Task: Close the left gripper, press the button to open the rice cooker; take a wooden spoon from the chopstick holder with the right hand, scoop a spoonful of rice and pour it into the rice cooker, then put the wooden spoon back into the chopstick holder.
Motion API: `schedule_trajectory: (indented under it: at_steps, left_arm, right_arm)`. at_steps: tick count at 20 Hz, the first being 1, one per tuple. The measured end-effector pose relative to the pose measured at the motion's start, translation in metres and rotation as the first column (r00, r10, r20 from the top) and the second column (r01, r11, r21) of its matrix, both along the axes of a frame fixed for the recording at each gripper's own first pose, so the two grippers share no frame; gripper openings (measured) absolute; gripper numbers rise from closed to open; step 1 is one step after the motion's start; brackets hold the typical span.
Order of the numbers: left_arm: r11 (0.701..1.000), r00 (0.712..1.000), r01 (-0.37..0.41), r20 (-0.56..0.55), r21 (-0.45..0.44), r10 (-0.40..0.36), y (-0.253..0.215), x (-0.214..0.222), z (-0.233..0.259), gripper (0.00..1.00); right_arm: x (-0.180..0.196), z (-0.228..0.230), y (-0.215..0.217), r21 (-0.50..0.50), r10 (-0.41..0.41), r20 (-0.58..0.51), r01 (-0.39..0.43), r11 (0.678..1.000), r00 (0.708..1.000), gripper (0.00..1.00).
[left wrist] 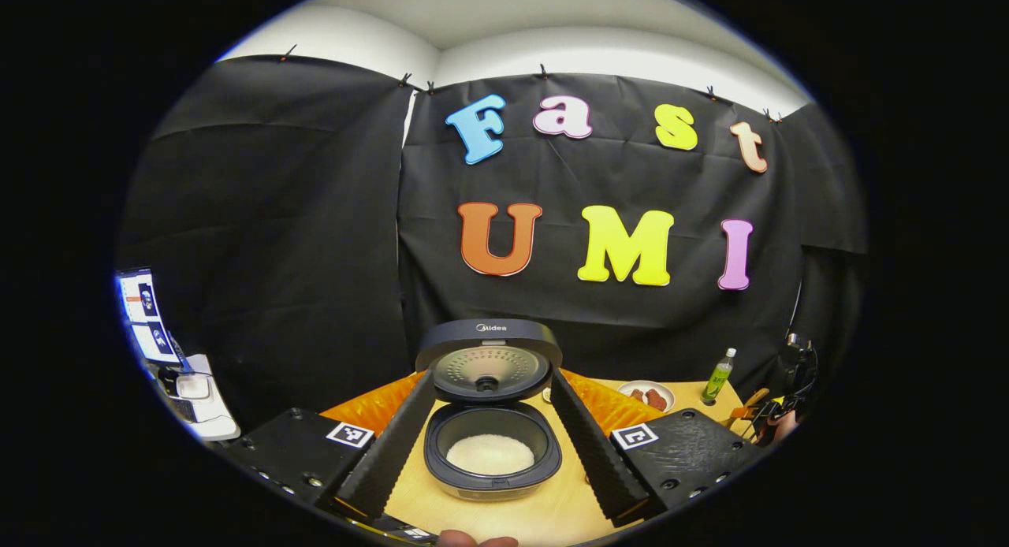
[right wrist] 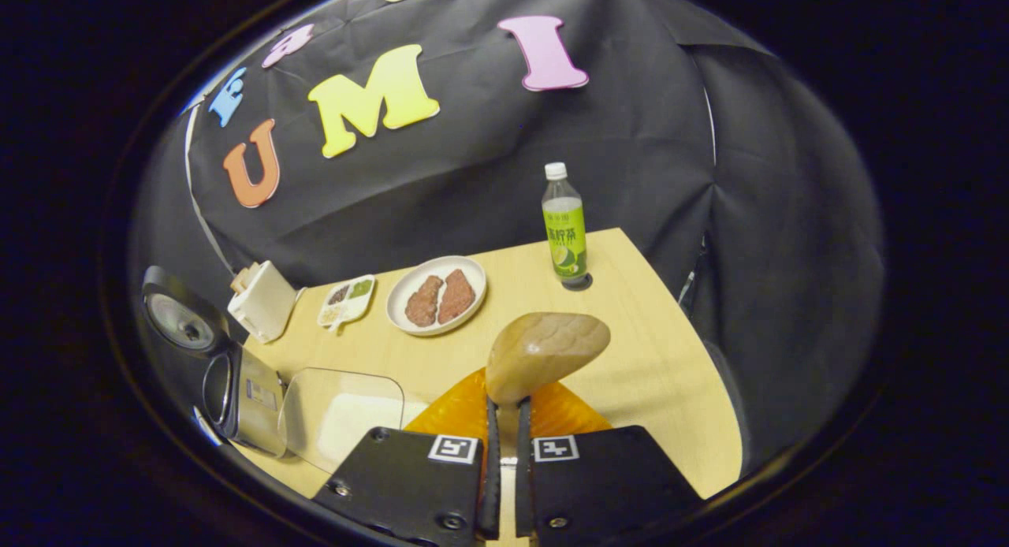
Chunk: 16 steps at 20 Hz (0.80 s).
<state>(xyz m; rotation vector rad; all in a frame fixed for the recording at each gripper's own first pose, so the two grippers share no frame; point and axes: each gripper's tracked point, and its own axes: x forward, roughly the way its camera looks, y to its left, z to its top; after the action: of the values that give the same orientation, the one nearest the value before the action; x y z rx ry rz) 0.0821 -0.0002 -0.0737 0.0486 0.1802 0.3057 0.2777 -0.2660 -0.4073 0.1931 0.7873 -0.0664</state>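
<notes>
Fingers of our right gripper clench the spoon at lower centre; our left gripper, released, frames the open cooker holding rice.

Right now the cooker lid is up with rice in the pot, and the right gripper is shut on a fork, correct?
Not quite. The right gripper is shut on a wooden spoon, not a fork; the right gripper view shows its rounded bowl above the fingertips. The rest holds: in the left gripper view the cooker has its lid up and rice in the pot.
</notes>
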Motion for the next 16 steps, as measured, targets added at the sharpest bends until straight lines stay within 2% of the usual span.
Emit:
schedule_trajectory:
  at_steps: [5,9,13,16]
  left_arm:
    - [1.0,1.0,-0.005,-0.021,0.001,0.005,0.001,0.004,-0.005,0.95]
    - [1.0,1.0,0.019,-0.013,-0.003,-0.019,-0.008,0.015,-0.004,0.95]
    - [0.999,0.999,0.046,0.008,-0.018,-0.046,-0.02,0.028,-0.001,0.95]
    - [0.997,0.997,0.068,0.035,-0.02,-0.067,-0.028,0.038,0.005,0.95]
  right_arm:
    - [0.0,-0.016,-0.001,0.024,-0.021,-0.018,0.021,0.999,1.0,0.16]
    - [0.005,-0.001,0.0,0.001,0.007,0.03,-0.007,1.0,1.0,0.21]
    - [0.005,0.022,-0.006,-0.041,0.019,0.075,-0.016,0.999,0.997,0.65]
    - [0.003,0.049,-0.016,-0.108,0.036,0.132,-0.022,0.994,0.991,0.85]
